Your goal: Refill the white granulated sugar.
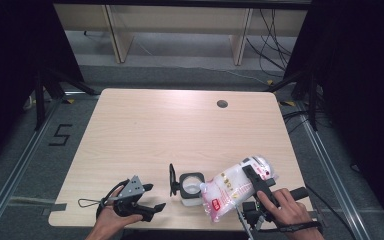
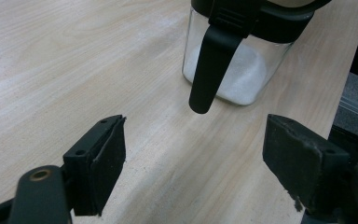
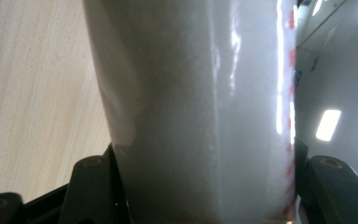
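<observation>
Right tongs (image 1: 252, 186) pinch a clear plastic bag (image 1: 232, 190) of white grains, printed with red and white marks. The bag is lifted off the desk (image 1: 145, 135) and tilted, its lower corner pointing down and left, right at the rim of the jar (image 1: 191, 187). In the right gripper view the bag (image 3: 200, 112) sits between the two black jaws, which press on both of its sides; white grains show through the film.

The jar is a small square glass container with a black collar. It stands upright near the front edge of the desk, between the two hands. Its black lid (image 1: 172, 179) is flipped open and stands up on the jar's left side. In the left gripper view the jar (image 2: 242, 70) holds a low layer of white grains at the bottom, and a black latch strap (image 2: 209, 65) hangs down its near face.

Left tongs (image 1: 147, 200) are spread wide, holding nothing, low over the desk just left of the jar and not touching it. The left hand (image 1: 112, 217) grips the handle near the front edge.
</observation>
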Available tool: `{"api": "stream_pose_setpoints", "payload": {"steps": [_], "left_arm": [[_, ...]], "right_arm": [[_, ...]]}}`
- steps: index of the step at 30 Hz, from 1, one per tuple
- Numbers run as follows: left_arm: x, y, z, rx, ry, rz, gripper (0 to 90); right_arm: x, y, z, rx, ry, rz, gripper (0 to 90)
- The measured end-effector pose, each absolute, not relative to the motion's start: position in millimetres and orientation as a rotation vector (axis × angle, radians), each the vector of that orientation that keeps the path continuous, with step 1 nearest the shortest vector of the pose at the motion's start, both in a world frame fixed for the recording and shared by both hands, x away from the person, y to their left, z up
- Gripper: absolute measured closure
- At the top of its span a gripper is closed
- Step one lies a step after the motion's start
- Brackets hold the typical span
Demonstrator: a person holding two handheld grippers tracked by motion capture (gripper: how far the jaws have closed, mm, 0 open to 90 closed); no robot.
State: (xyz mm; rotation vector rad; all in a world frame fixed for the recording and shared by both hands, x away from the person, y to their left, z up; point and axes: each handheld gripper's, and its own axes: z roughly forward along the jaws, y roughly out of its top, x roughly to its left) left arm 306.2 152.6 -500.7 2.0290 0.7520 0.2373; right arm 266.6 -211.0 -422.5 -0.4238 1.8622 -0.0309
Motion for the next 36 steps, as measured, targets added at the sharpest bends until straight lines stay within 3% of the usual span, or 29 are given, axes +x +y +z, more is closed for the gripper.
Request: {"api": "stream_pose_setpoints", "payload": {"steps": [36], "left_arm": [[306.1, 152.3, -500.9, 2.022, 0.757, 0.228, 20.8]], "right_arm": [[267.9, -217.1, -422.0, -0.37, 1.854, 0.041, 42.9]]}}
